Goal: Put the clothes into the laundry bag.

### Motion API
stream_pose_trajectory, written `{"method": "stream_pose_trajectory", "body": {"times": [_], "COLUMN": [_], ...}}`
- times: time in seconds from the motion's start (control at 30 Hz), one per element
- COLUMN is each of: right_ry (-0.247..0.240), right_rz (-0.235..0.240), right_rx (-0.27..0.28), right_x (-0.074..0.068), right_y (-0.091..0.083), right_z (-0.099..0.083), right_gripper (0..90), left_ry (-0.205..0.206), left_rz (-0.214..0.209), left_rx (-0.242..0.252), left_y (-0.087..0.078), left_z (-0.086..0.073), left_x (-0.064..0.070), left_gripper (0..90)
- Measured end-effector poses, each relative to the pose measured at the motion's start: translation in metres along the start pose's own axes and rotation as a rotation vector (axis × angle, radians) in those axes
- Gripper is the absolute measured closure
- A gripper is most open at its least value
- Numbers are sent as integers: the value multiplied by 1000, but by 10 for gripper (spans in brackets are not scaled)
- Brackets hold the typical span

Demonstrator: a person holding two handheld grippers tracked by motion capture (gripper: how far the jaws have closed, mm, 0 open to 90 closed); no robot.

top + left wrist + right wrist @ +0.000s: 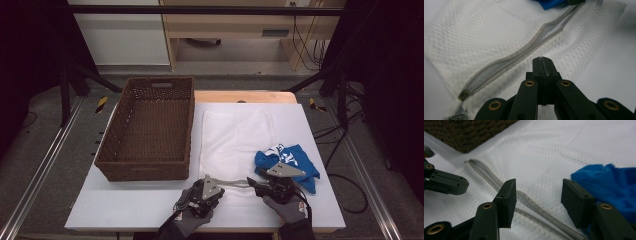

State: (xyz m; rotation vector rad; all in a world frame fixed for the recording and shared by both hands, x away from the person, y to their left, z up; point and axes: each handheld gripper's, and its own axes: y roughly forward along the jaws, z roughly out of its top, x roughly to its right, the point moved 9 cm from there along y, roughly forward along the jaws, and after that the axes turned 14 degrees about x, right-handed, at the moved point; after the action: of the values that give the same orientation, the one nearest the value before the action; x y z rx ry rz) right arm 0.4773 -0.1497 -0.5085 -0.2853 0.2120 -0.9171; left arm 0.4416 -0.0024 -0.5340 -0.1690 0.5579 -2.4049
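A: White mesh bag (235, 142) lies flat on the white table (125, 205), just right of the brown wicker basket (150, 130). Grey zipper (234, 183) runs along the bag's near edge — partly unzipped, with its two sides bowed apart in the left gripper view.

B: Noted. Blue cloth?

A: Blue cloth (287, 160) with white print sits crumpled on the bag's right part, beside the right gripper (252, 182). In the right gripper view it lies just past the right-hand jaw.

B: Jaw states?

A: Left gripper (543, 60) — jaws pressed together; whether any mesh is pinched between them I cannot tell. Its tip rests low over the mesh, just on the near side of the zipper. Right gripper's jaws stand wide apart, straddling the zipper line, with nothing between them but the bag below.

B: Hands?

A: Both gloved, entering from the bottom edge in the high view, close together at the bag's near edge. Basket interior looks empty.
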Motion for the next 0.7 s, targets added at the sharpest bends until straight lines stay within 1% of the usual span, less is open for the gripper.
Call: {"method": "stream_pose_trajectory", "body": {"times": [0.07,0.13,0.23,0.27,0.37,0.4,0.43,0.53,0.6,0.63,0.7], "right_ry": [7,-2,-6,-10,-22,-36,-29,-48,-68,-64,-74], "right_rz": [5,18,19,13,1,-4,-8,-15,-20,-24,-38], "right_rx": [-23,-39,-66,-75,-84,-87,-92,-106,-98,-97,-98], "right_x": [-3,-7,-9,-10,-8,-7,-7,-7,-5,-5,-3], "right_y": [4,8,15,16,20,21,21,25,27,28,29], "right_z": [-6,-11,-18,-20,-23,-24,-25,-30,-29,-29,-29], "right_gripper": [509,527,557,566,602,610,614,629,662,687,752], "left_ry": [1,2,4,3,8,9,11,10,12,16,16], "left_rz": [-4,-7,-6,-7,-3,-2,0,2,3,5,7], "left_rx": [-18,-32,-31,-32,-31,-30,-26,-22,-24,-23,-22], "left_y": [2,4,5,5,5,5,6,6,6,6,6], "left_z": [-4,-6,-8,-8,-8,-8,-8,-9,-9,-9,-9], "left_x": [1,2,2,2,2,2,2,2,2,2,2], "left_gripper": [900,900,900,900,900,900,900,900,900,900,900]}}
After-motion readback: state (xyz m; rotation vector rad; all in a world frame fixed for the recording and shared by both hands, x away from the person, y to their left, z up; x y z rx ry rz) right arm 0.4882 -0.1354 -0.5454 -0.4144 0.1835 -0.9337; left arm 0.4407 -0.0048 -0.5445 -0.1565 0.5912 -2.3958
